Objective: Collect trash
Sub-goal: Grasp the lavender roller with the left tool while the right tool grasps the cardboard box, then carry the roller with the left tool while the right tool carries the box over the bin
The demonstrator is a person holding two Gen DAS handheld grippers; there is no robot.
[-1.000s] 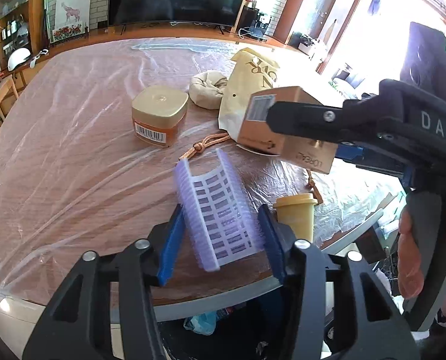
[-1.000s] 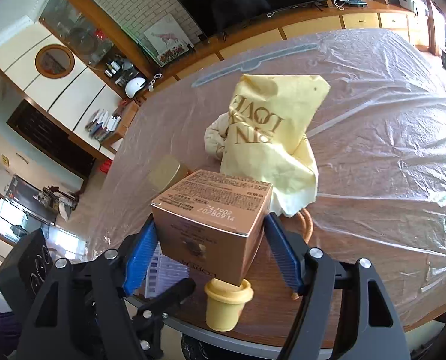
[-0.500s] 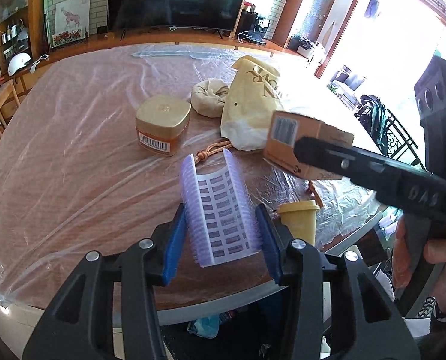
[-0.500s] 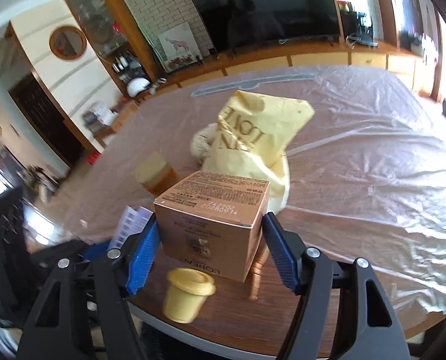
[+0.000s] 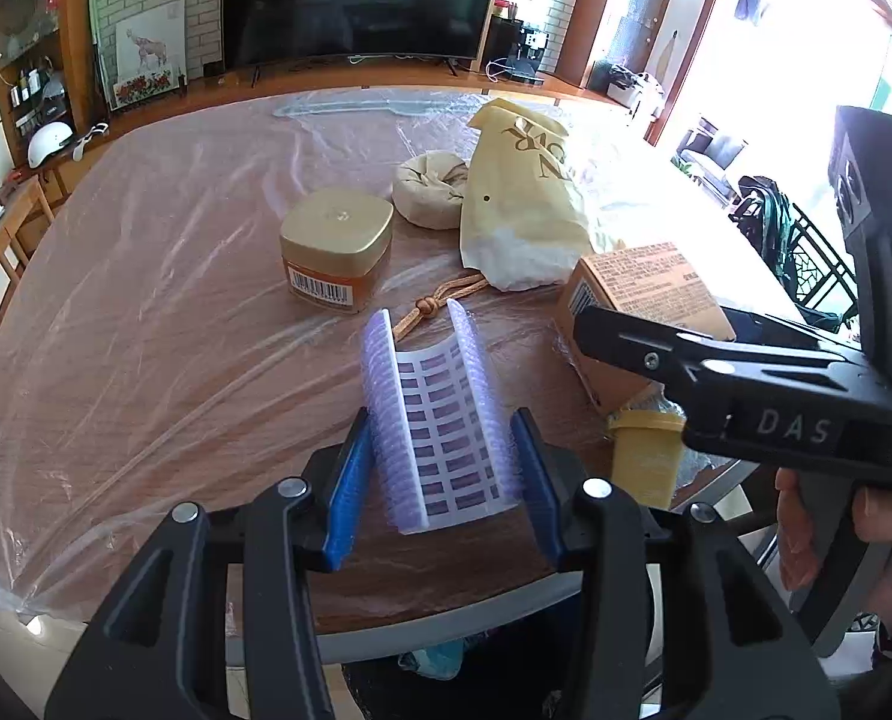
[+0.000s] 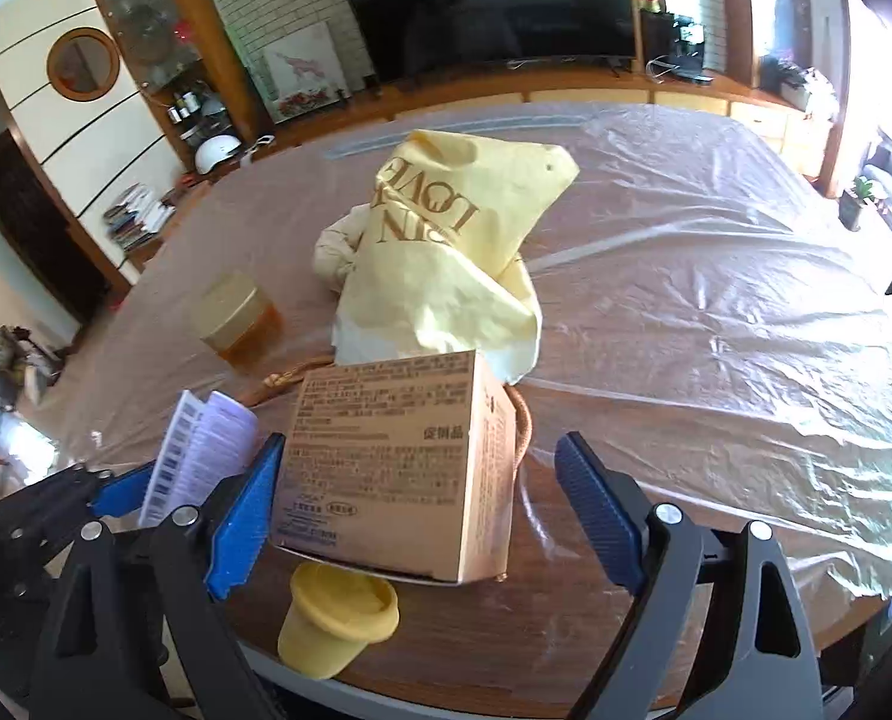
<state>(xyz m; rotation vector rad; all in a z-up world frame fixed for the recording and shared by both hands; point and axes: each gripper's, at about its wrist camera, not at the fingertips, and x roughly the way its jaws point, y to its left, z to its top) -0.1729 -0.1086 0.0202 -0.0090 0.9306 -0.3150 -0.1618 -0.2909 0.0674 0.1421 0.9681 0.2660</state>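
My left gripper (image 5: 437, 480) is shut on a curved purple-and-white printed sheet (image 5: 437, 414), held above the table's near edge. My right gripper (image 6: 422, 510) is open; a tan cardboard box (image 6: 398, 456) sits on the table between its fingers, touching the left one, with a gap to the right one. The box also shows in the left wrist view (image 5: 637, 306). A small yellow cup (image 6: 341, 624) stands at the table edge just under the box. A yellow paper bag (image 6: 446, 264), a gold-lidded jar (image 5: 335, 252) and a beige cloth pouch (image 5: 431, 195) lie further back.
The round wooden table (image 5: 116, 360) is covered in clear plastic film. A brown cord (image 5: 434, 300) lies between jar and bag. A dark bin opening (image 5: 446, 678) shows below the table's near edge. Cabinets and a television stand behind.
The right gripper has lowered the box onto the table and opened; its right finger now stands apart from it. The left gripper still holds the sheet, barely moved.
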